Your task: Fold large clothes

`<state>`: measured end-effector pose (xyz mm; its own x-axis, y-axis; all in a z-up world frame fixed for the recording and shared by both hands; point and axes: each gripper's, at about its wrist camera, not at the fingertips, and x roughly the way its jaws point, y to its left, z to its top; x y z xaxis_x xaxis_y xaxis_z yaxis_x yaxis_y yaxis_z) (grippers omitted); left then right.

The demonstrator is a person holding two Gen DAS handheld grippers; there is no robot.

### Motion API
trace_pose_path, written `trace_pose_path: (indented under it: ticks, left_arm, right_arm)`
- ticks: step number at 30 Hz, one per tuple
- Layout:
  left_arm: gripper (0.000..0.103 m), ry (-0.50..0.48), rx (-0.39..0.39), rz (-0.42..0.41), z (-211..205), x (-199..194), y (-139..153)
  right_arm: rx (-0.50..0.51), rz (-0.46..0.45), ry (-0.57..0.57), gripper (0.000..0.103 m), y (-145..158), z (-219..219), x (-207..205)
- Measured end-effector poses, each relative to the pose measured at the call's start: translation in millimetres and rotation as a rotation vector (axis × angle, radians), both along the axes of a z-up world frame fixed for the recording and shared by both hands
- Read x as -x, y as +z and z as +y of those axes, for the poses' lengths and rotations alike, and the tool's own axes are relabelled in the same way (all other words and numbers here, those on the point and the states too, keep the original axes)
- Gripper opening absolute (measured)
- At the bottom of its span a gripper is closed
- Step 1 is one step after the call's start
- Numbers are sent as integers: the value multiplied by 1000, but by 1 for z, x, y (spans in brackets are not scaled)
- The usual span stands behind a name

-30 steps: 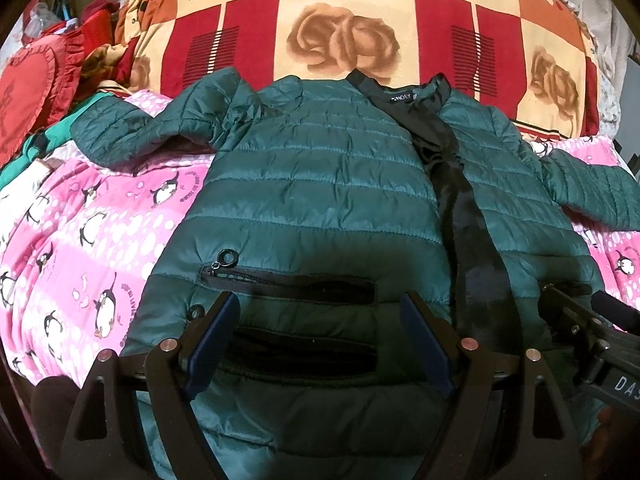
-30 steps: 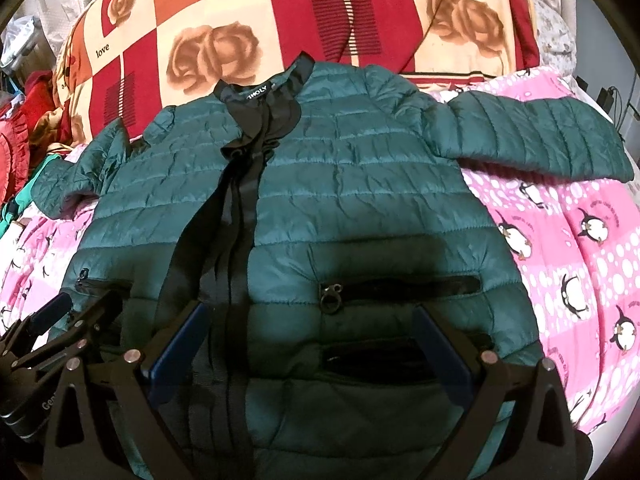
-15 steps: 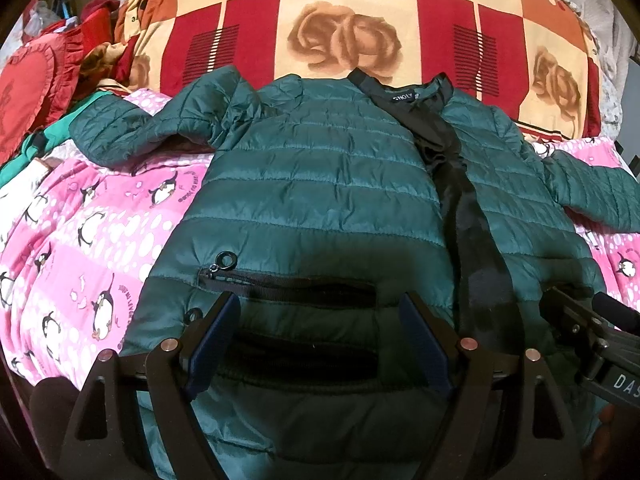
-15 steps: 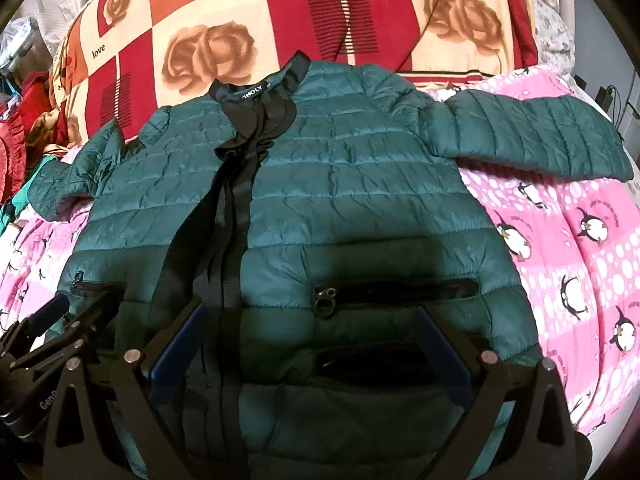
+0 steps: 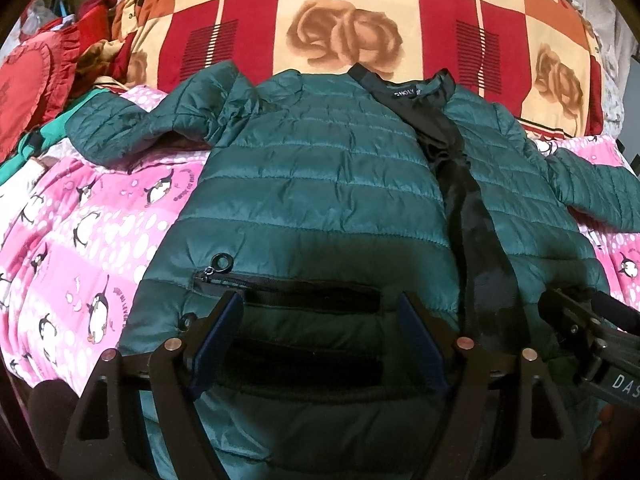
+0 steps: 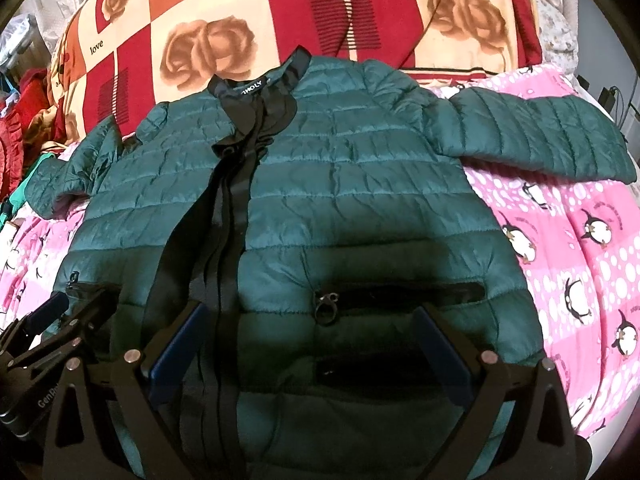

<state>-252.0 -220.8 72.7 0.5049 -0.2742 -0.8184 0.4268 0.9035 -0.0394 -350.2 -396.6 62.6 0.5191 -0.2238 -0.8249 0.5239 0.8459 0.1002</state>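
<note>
Left wrist view: jacket (image 5: pixel 320 184) lies front-up, sleeves spread, on the penguin blanket (image 5: pixel 92 240), collar toward the rose quilt (image 5: pixel 348 20); left gripper (image 5: pixel 320 320) and right gripper (image 6: pixel 312 332) both hover spread wide over the hem, grasping nothing.

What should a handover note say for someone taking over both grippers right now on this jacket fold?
Left gripper: jaws open, holding nothing, over the hem area on the jacket's left-hand pocket side.
Right gripper: jaws open, holding nothing, over the hem area near the other pocket.
Green puffer jacket: front up on the pink penguin blanket, collar toward the checked rose quilt, front unzipped along the black placket, both sleeves spread outward.
Done: jacket laid out flat.
Left: every fold; probably bring the sleeves in first, then fold the body.
</note>
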Motion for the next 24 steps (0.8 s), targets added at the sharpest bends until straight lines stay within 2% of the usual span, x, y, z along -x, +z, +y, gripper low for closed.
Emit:
trace_pose_path:
  ticks: [24]
  left_arm:
    - [52,14,0,14,-3,-11,-4]
  right_arm:
    - [33,14,13,103,-2,-3,-13]
